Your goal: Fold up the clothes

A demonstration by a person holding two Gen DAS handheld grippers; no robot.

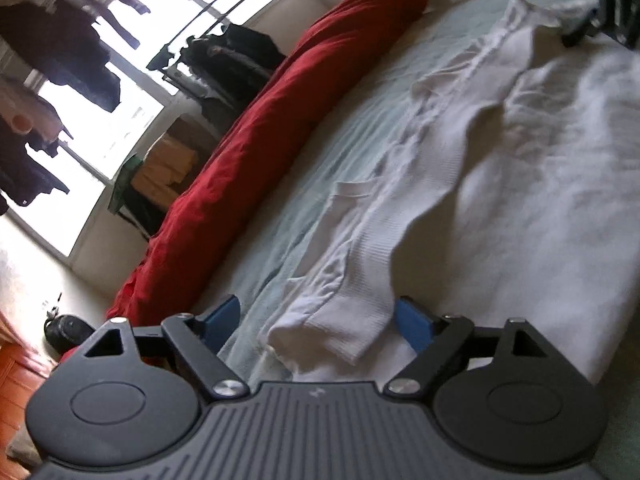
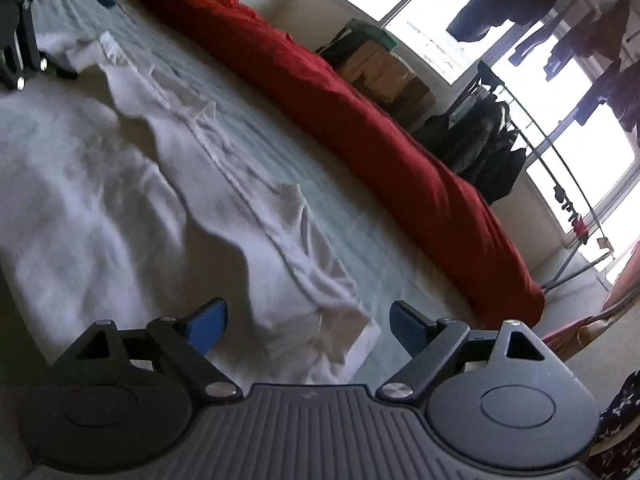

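A white garment (image 1: 460, 184) lies spread over a pale blue-green bed sheet (image 1: 320, 168). My left gripper (image 1: 320, 322) stands open at one end of it, its blue pads (image 1: 414, 322) on either side of a folded white corner (image 1: 340, 328) without pressing it. From the right wrist view the same white garment (image 2: 132, 184) runs away toward the far end, and my right gripper (image 2: 308, 326) is open over its near corner (image 2: 332, 332), blue pads (image 2: 206, 326) apart. The right gripper (image 1: 612, 4) shows at the top right of the left wrist view, and the left gripper (image 2: 24, 32) at the top left of the right wrist view.
A long red duvet roll (image 1: 260, 152) lies along the far side of the bed (image 2: 360, 120). Beyond it are bright windows, a clothes rack with dark garments (image 1: 228, 60), hanging laundry (image 2: 560, 8) and cardboard boxes (image 2: 380, 72). A dark bag (image 1: 66, 330) sits on the floor.
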